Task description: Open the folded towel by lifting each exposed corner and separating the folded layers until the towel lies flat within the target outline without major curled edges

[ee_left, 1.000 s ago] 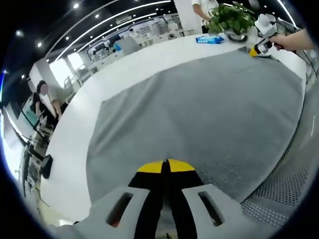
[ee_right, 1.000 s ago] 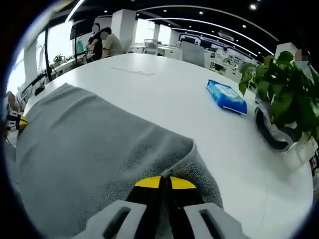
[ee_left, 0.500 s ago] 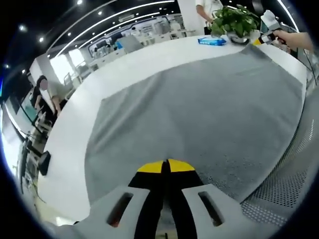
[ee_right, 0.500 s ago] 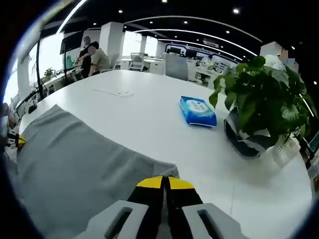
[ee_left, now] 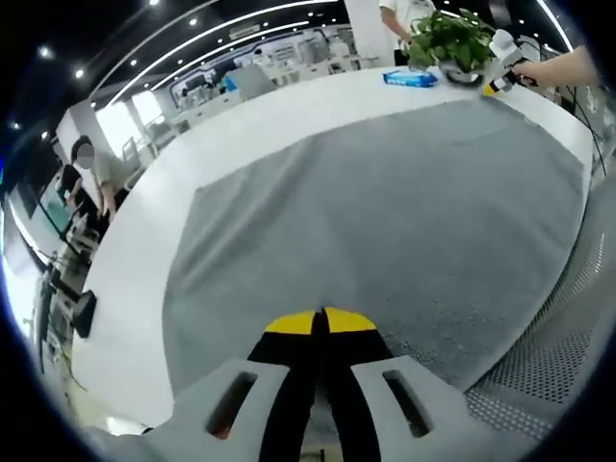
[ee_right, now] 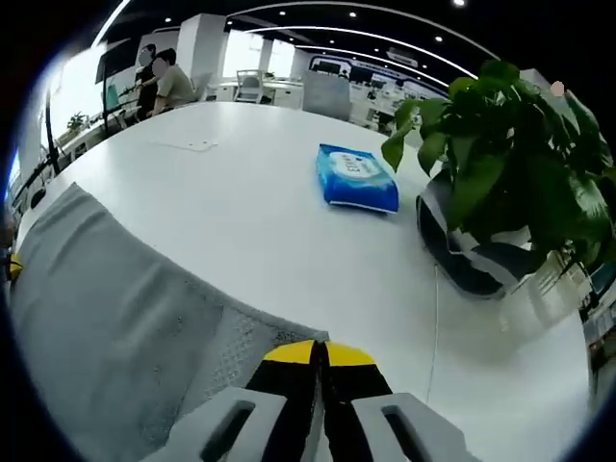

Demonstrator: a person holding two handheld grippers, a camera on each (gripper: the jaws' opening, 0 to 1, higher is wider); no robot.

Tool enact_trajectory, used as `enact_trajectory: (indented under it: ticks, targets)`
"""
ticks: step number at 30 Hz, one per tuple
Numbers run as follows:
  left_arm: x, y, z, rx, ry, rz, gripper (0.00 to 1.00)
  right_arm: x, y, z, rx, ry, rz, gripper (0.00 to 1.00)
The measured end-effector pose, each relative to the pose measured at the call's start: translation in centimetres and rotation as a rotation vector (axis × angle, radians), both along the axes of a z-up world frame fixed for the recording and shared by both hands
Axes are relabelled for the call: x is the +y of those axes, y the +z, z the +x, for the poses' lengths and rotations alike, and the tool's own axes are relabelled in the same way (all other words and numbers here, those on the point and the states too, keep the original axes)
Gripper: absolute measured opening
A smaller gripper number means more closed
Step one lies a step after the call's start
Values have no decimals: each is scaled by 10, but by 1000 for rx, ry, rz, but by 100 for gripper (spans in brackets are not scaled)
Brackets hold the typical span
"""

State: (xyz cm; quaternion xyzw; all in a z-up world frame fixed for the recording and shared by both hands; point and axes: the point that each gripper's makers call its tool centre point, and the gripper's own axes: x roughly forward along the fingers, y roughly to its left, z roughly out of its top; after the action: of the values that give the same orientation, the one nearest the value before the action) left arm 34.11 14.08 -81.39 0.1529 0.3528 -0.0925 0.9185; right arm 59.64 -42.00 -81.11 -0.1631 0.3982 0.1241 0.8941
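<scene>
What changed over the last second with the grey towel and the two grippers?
The right gripper, shut on a corner of the grey towel, has carried it outward toward the blue wipes packet and potted green plant; the curled, raised fold near that corner has pulled out flatter. The left gripper stays shut on the opposite edge, and the towel there lies as before on the white table.

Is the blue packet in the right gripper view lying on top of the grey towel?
No, the blue packet lies on the bare white table, well apart from the grey towel, near the potted plant.
</scene>
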Motion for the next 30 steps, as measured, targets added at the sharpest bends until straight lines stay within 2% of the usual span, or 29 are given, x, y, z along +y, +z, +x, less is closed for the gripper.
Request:
enact_trajectory:
  ticks: [3, 6, 10, 11, 12, 14, 16, 18, 19, 20, 22, 25, 26, 29, 30]
  targets:
    - [0, 0, 0, -1, 9, -10, 1, -1, -7, -7, 16, -5, -6, 0]
    - [0, 0, 0, 2, 7, -5, 1, -2, -11, -4, 9, -13, 12, 0]
    - [0, 1, 0, 7, 19, -20, 1, 1, -10, -2, -3, 29, 63, 2]
    - [0, 0, 1, 6, 48, -72, 1, 1, -10, -3, 0, 28, 88, 3]
    - [1, 0, 1, 9, 51, -89, 1, 4, -2, -7, -2, -8, 124, 8]
    - [2, 1, 2, 26, 73, -141, 2, -4, 2, -13, -8, -46, 145, 17]
    - [1, 1, 5, 28, 97, -198, 3, -6, 25, -15, -99, -67, 171, 11]
    - [-4, 3, 7, 78, 173, -357, 7, 0, 47, -25, -176, -50, 185, 11]
    - [-2, 4, 11, 97, 217, -425, 10, 6, 53, -30, -189, -36, 206, 13]
    - [0, 10, 19, 59, 210, -430, 15, 12, 56, -37, -188, -18, 228, 16]
    - [5, 25, 38, -34, 154, -364, 24, 27, 57, -62, -144, 36, 233, 21]
    - [2, 32, 52, -25, 39, -242, 28, 49, 47, -99, -83, 140, 196, 28]
    - [0, 33, 57, -26, 22, -230, 32, 62, 42, -115, -60, 185, 198, 34]
    - [-14, 32, 66, 16, -40, -280, 46, 89, 35, -148, -14, 231, 235, 44]
    - [-17, 30, 66, 33, -69, -280, 55, 97, 34, -158, 2, 244, 247, 47]
